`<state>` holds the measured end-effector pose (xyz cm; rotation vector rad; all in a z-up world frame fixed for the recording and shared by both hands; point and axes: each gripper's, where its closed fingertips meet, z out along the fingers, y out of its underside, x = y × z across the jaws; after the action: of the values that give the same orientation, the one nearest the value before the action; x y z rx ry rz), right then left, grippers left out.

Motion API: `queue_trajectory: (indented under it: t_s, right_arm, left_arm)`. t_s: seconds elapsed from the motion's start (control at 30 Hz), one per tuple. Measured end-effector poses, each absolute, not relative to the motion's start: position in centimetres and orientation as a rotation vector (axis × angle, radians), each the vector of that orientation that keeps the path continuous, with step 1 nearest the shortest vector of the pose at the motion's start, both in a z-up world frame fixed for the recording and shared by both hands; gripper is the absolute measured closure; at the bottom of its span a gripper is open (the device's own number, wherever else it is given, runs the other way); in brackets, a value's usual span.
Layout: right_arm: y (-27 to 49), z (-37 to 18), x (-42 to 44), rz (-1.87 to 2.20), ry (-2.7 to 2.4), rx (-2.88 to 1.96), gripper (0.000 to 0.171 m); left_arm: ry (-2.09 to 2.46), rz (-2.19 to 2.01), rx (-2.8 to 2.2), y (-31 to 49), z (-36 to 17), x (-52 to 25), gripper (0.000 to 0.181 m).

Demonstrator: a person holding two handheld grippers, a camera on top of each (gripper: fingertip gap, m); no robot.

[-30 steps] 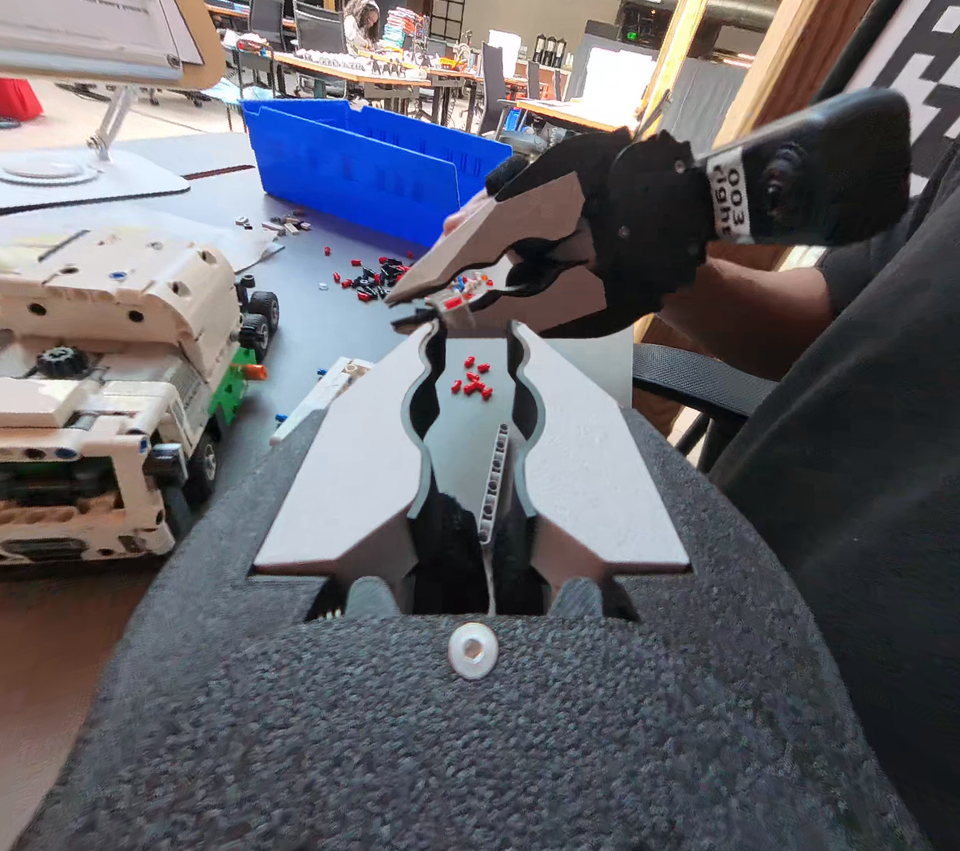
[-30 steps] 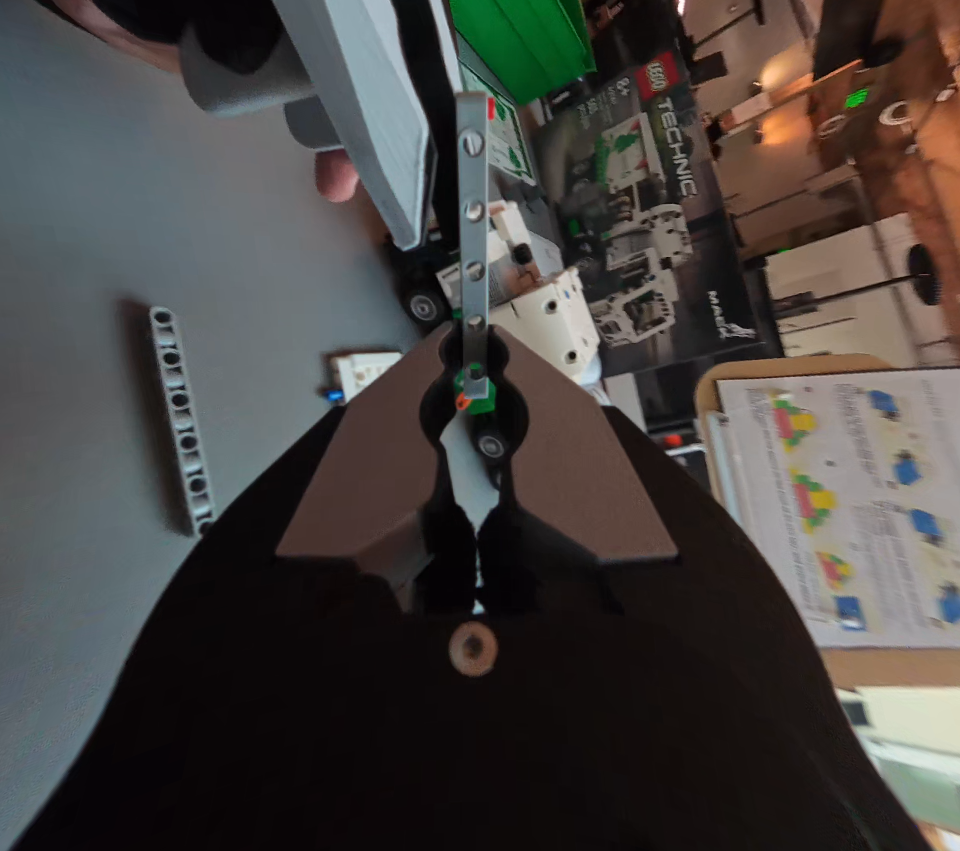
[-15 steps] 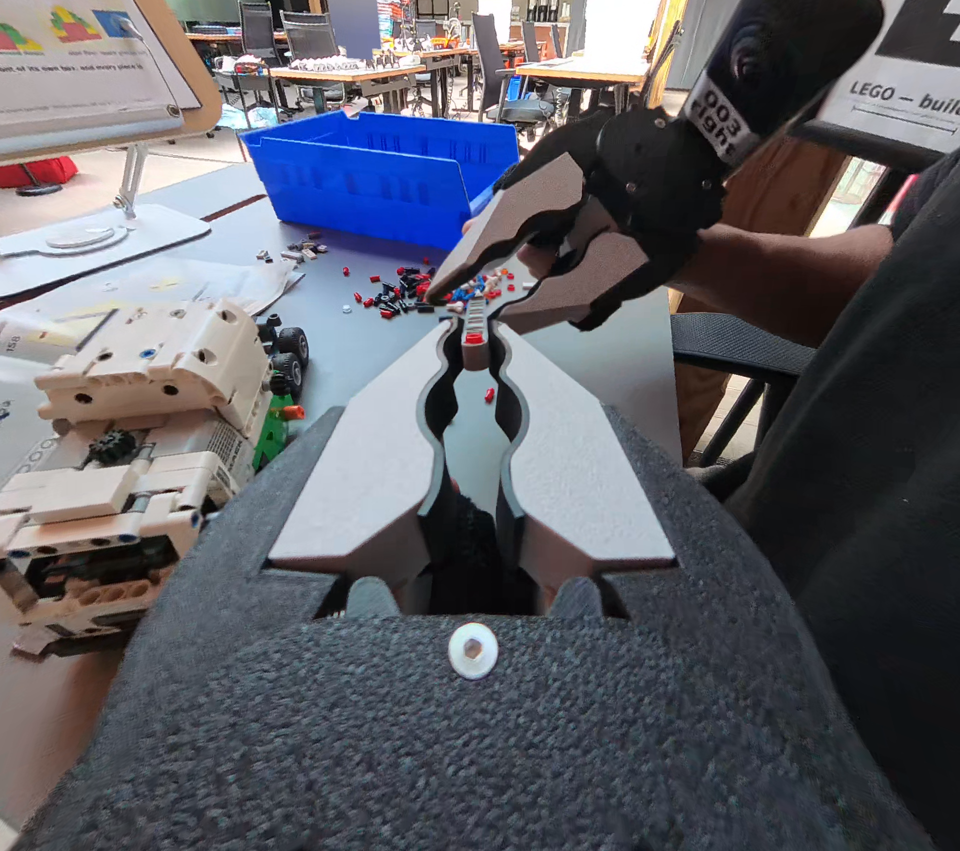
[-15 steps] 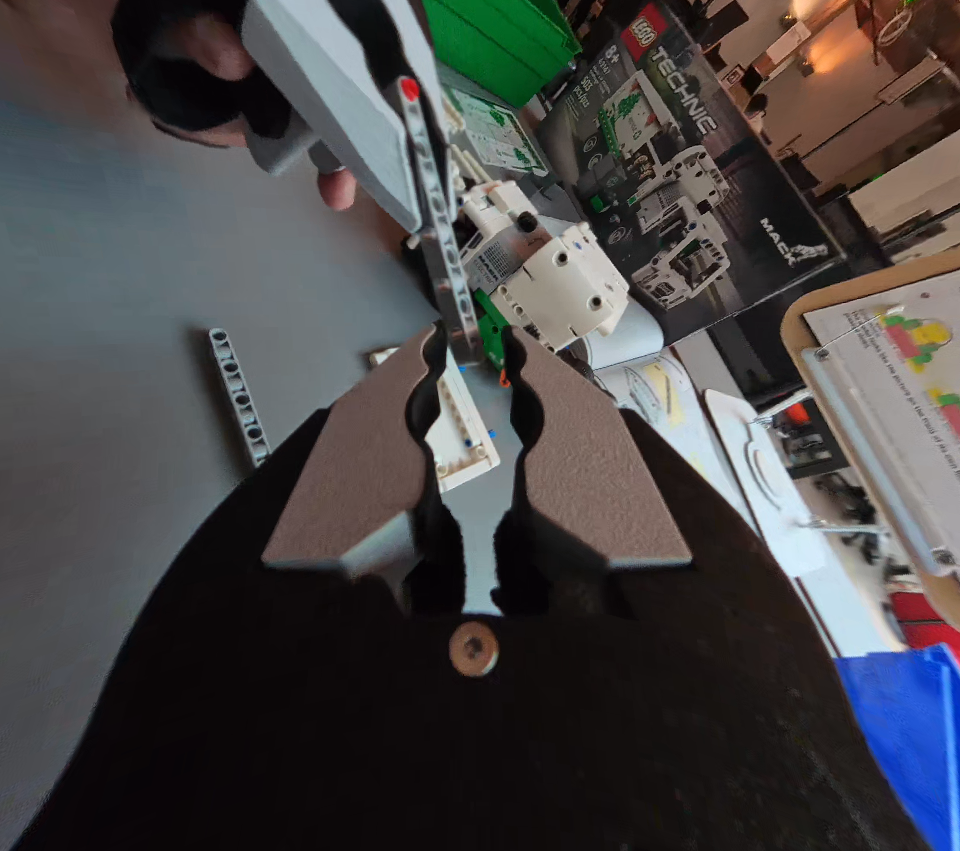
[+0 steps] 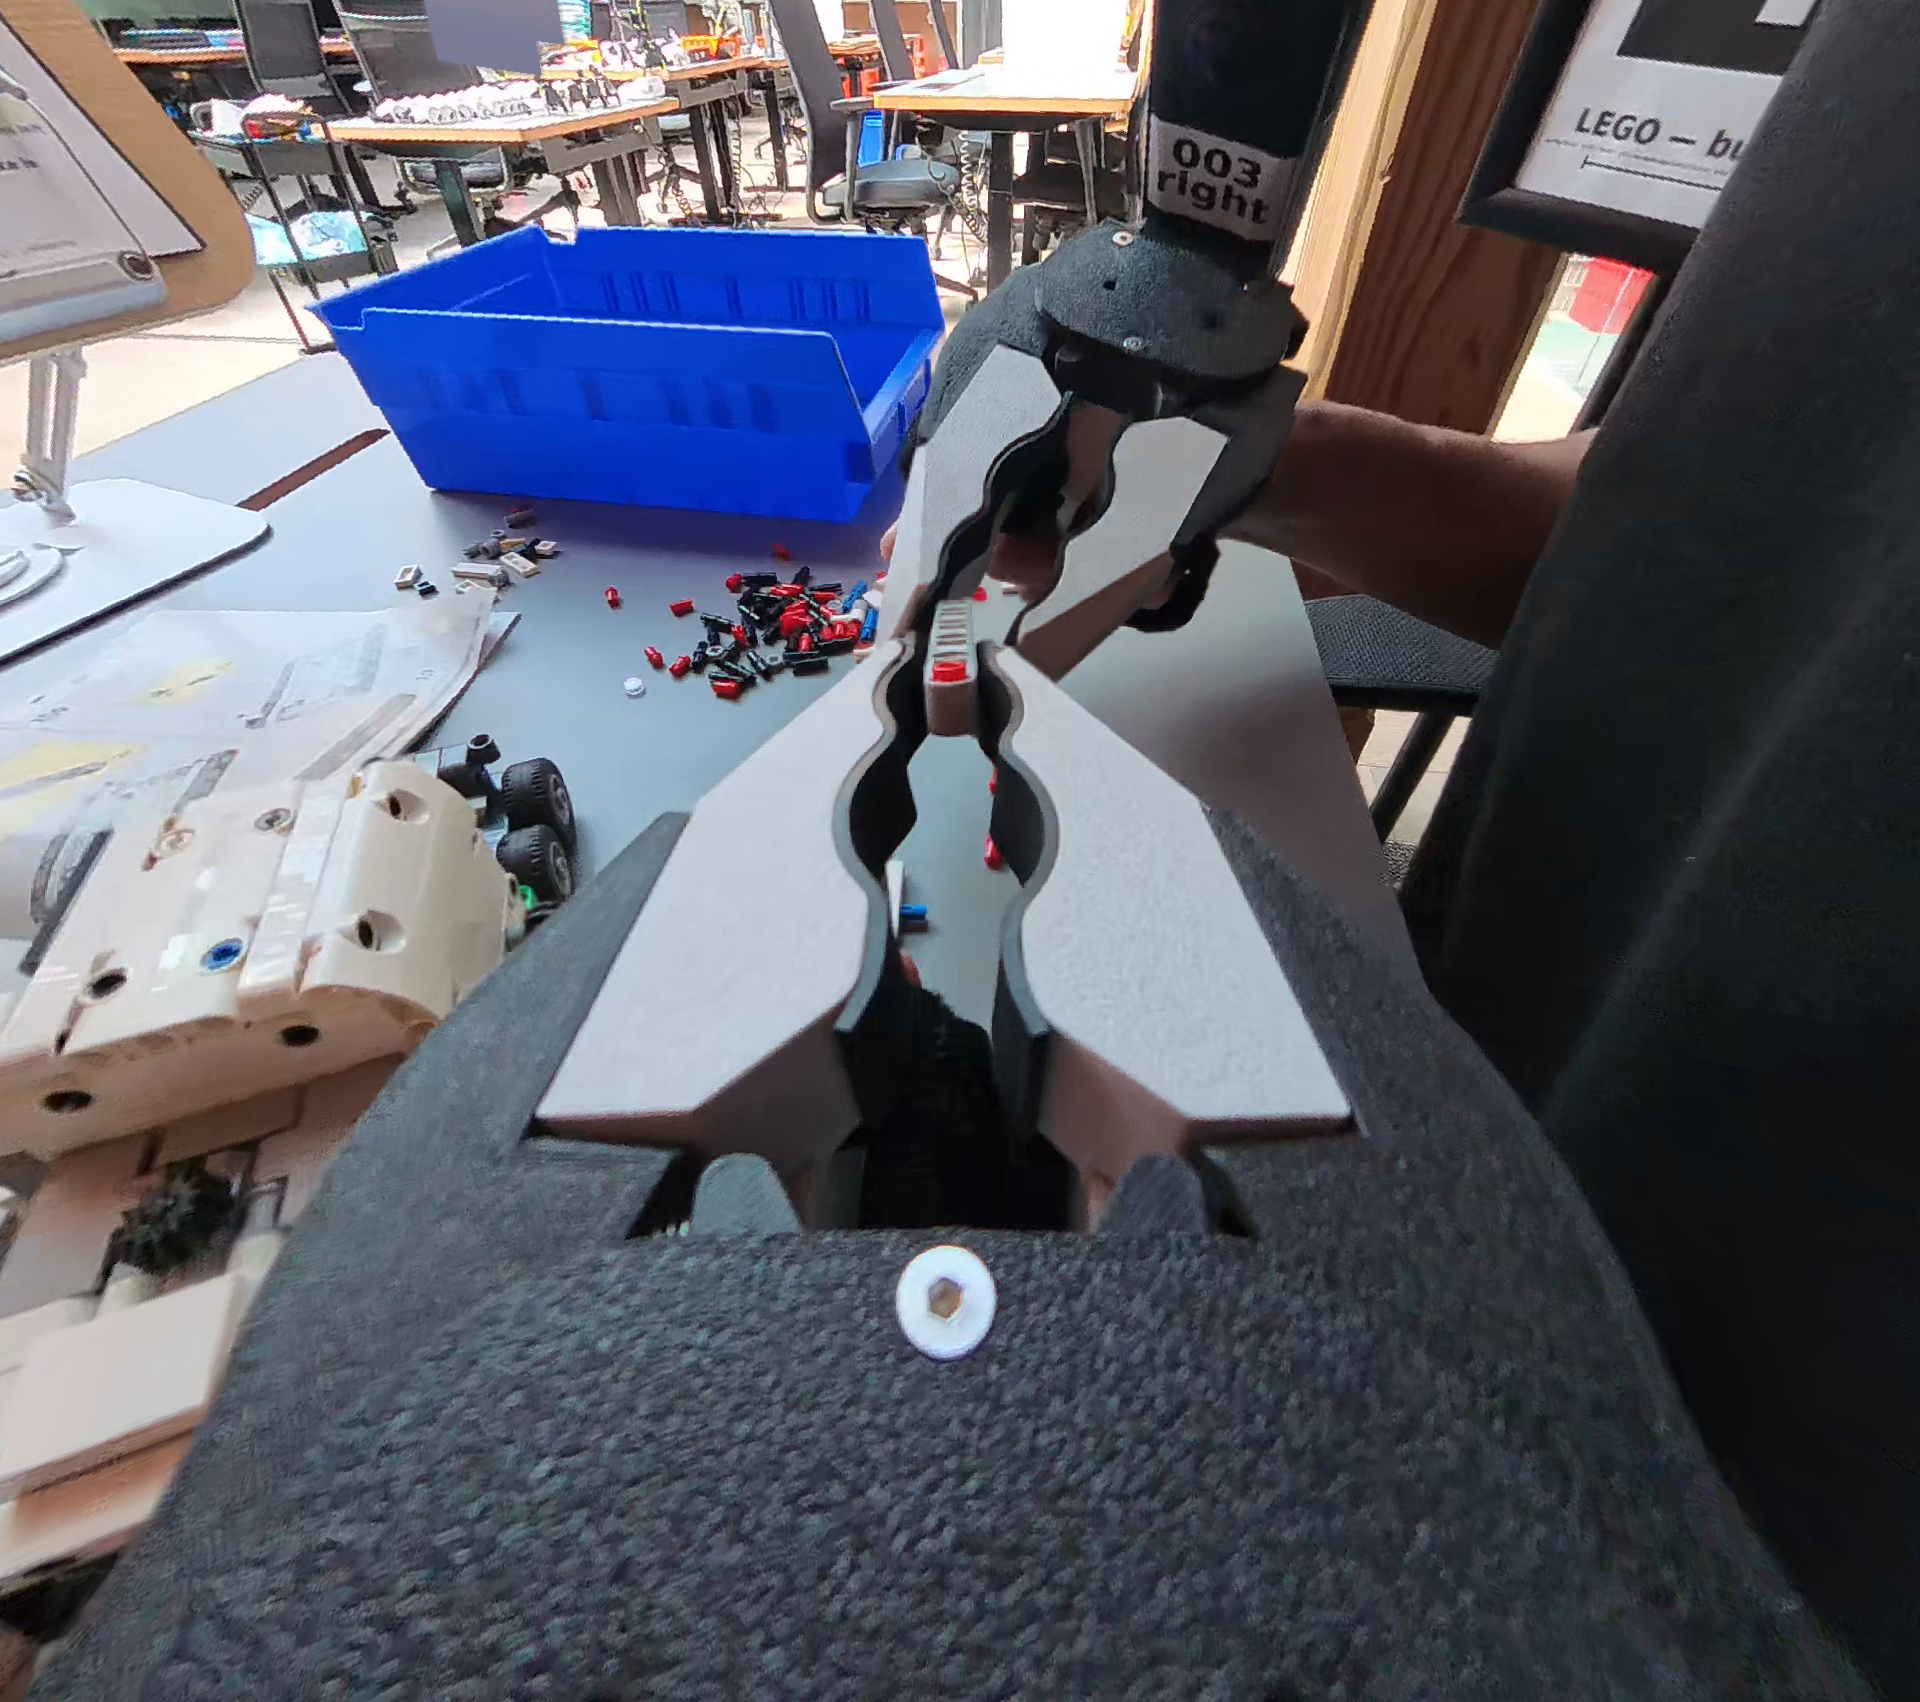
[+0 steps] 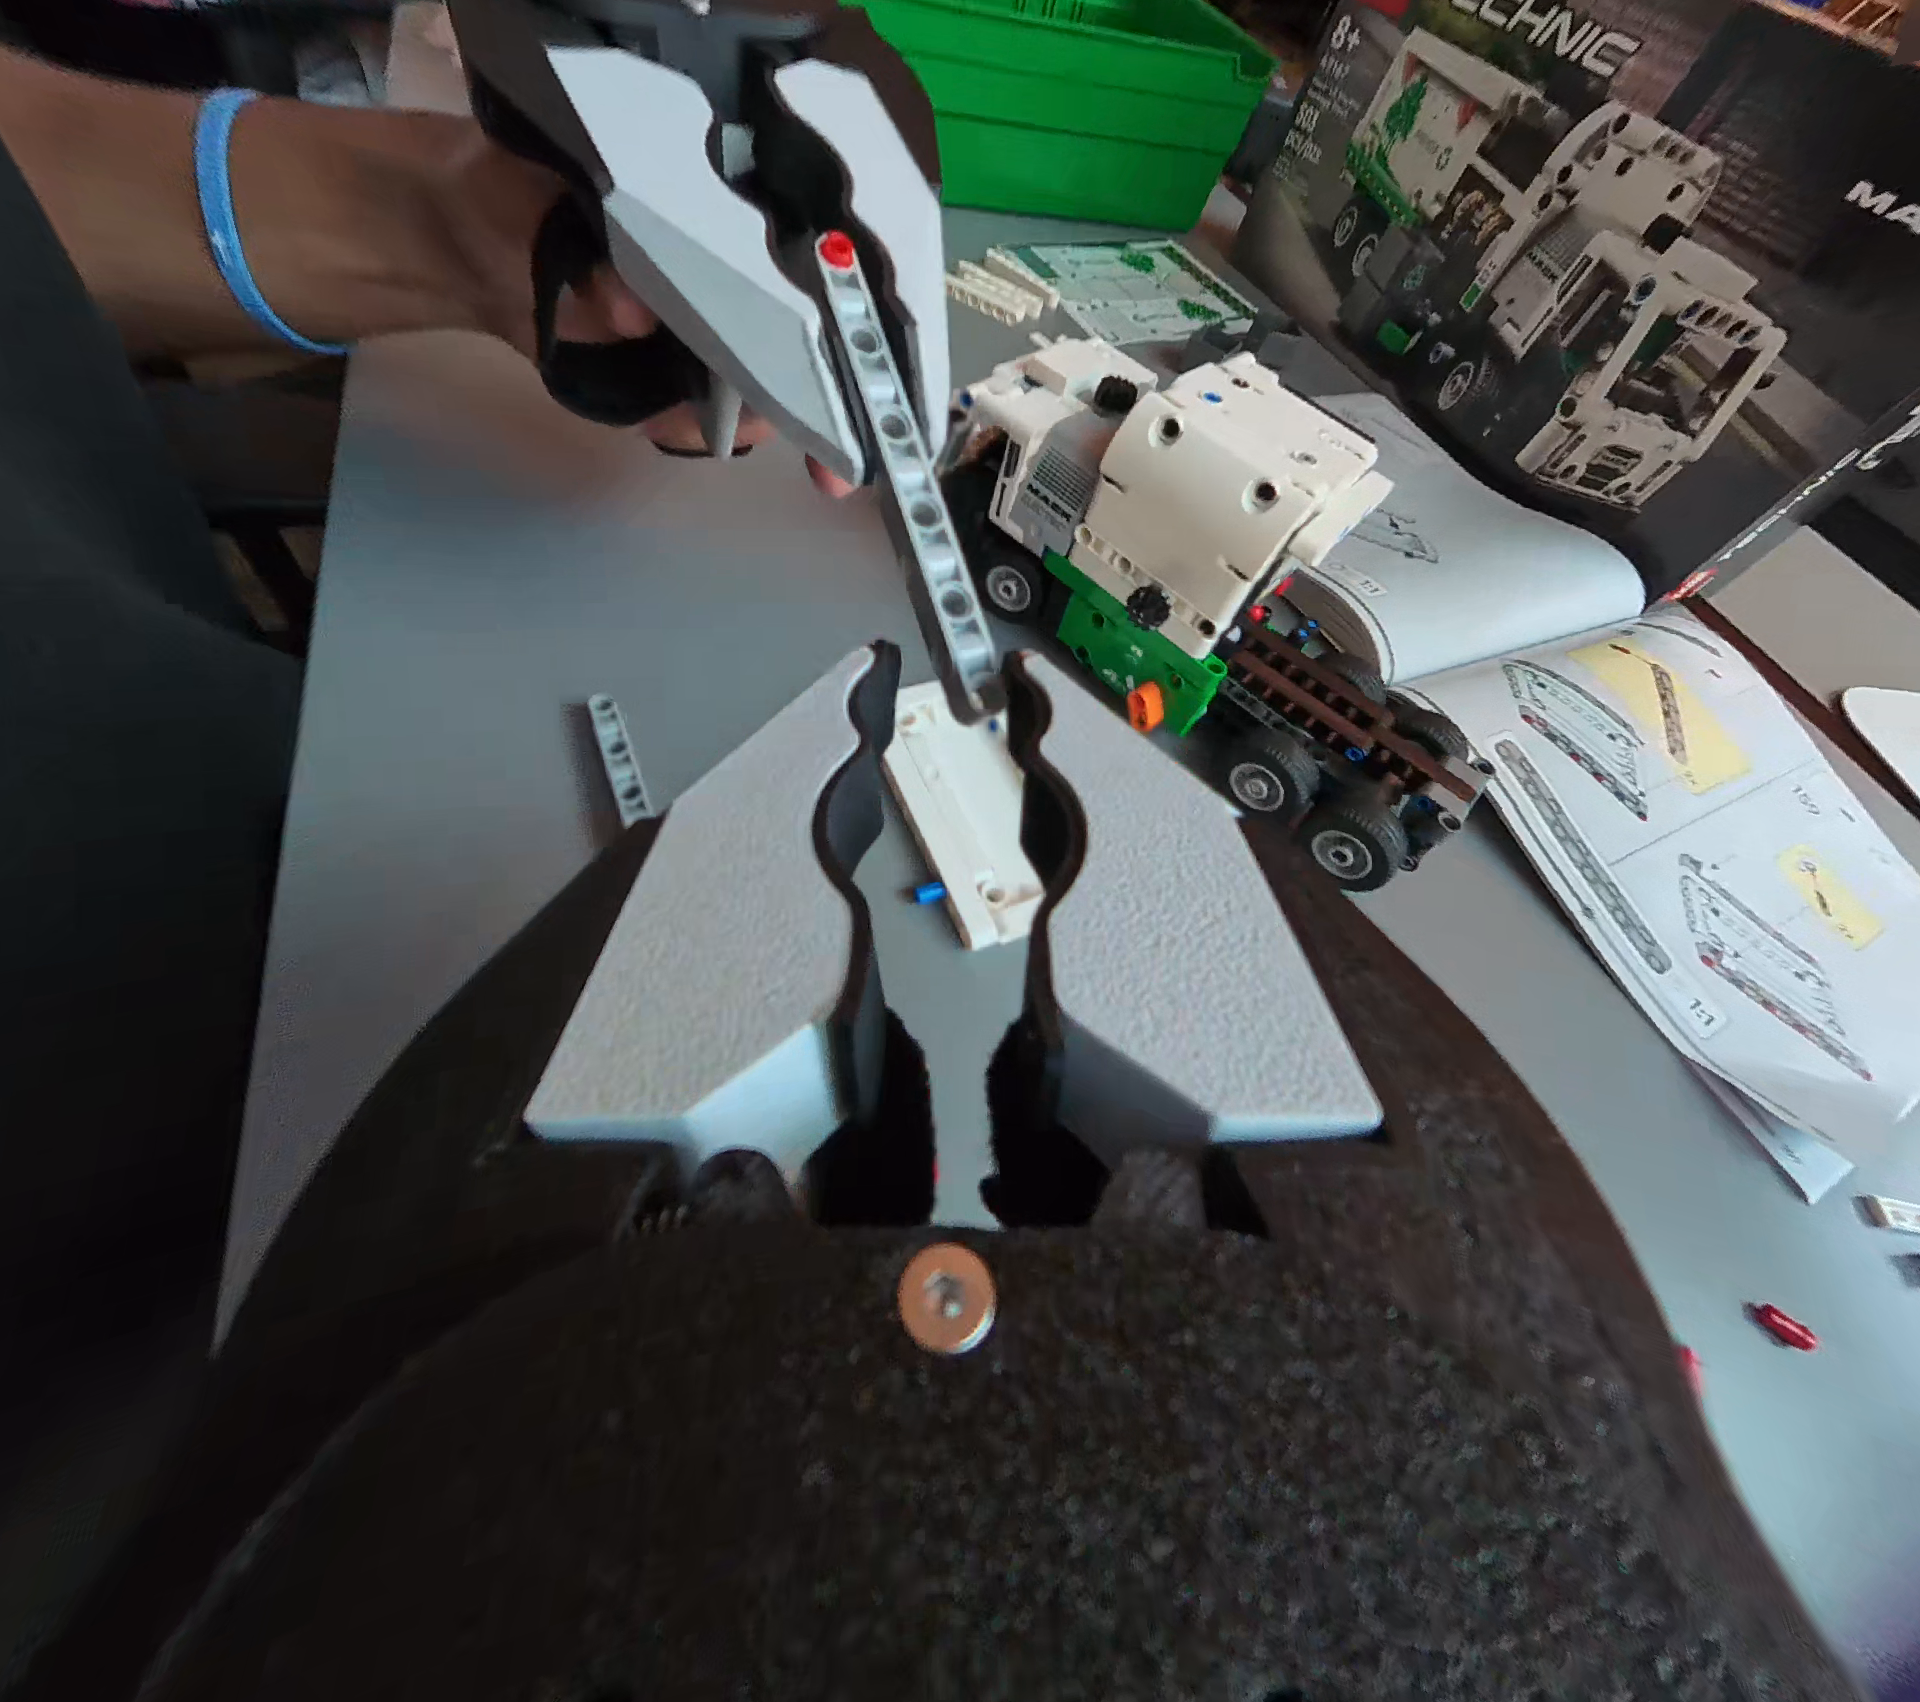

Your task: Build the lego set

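Beam: long grey holed plastic Lego beam (image 6: 904, 468), red pin (image 5: 948, 670) at end
Left gripper (image 5: 951, 665): clamps beam, steadying it
Right gripper (image 6: 951, 676): released, jaws around beam's free end

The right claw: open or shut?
Open. The right claw has a clear gap between its tips; the grey beam only touches one fingertip.

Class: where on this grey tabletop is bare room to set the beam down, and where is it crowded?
Bare: grey tabletop left of the loose grey holed beam. Crowded: around the white-and-green toy truck, open instruction booklet, and scattered red and black pins before the blue plastic bin.
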<state>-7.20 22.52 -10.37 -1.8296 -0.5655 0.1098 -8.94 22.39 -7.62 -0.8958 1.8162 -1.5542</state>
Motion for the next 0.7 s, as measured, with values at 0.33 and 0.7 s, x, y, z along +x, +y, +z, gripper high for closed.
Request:
queue_trajectory:
  t_s: [0.33, 0.7]
  right_arm:
    - [22.8, -10.5, -5.0, 0.156, -0.629, -1.841, 0.162]
    - [22.8, -11.8, -5.3, 0.151, -0.725, -1.884, 0.164]
  left_arm:
    - [1.873, -1.555, -0.844, 22.6, -7.7, -6.6, 0.174]
    - [1.984, -1.470, -0.817, 22.1, -9.3, -6.2, 0.175]
